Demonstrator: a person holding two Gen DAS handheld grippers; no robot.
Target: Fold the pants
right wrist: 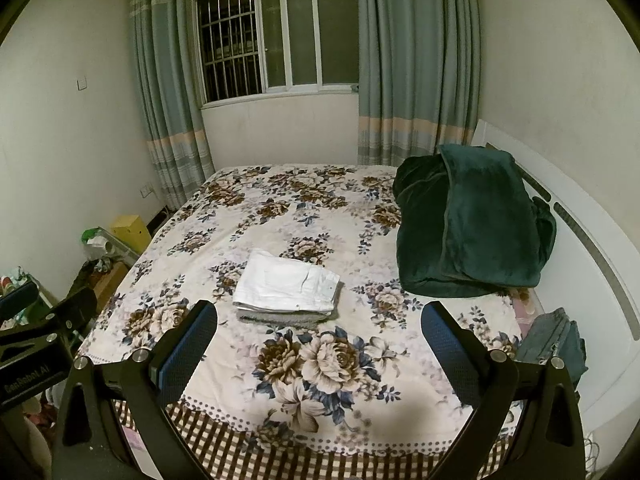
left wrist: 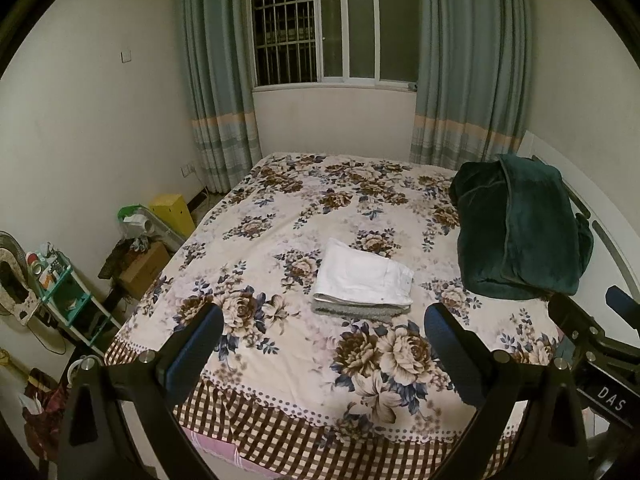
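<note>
White pants (left wrist: 364, 276) lie folded in a neat rectangle on top of a folded grey garment (left wrist: 352, 311), in the middle of the flowered bed sheet (left wrist: 280, 208). The same stack shows in the right wrist view: the white pants (right wrist: 286, 284) on the grey garment (right wrist: 280, 318). My left gripper (left wrist: 324, 320) is open and empty, held back above the near part of the bed, short of the stack. My right gripper (right wrist: 320, 318) is open and empty too, held beside it; part of it shows at the right edge of the left wrist view (left wrist: 592, 336).
A dark green blanket (right wrist: 468, 220) is heaped at the right by the white headboard (right wrist: 592, 248). A grey-blue garment (right wrist: 556, 340) lies at the bed's right edge. Boxes and a shelf (left wrist: 68, 292) crowd the floor on the left. Curtains and a window stand behind.
</note>
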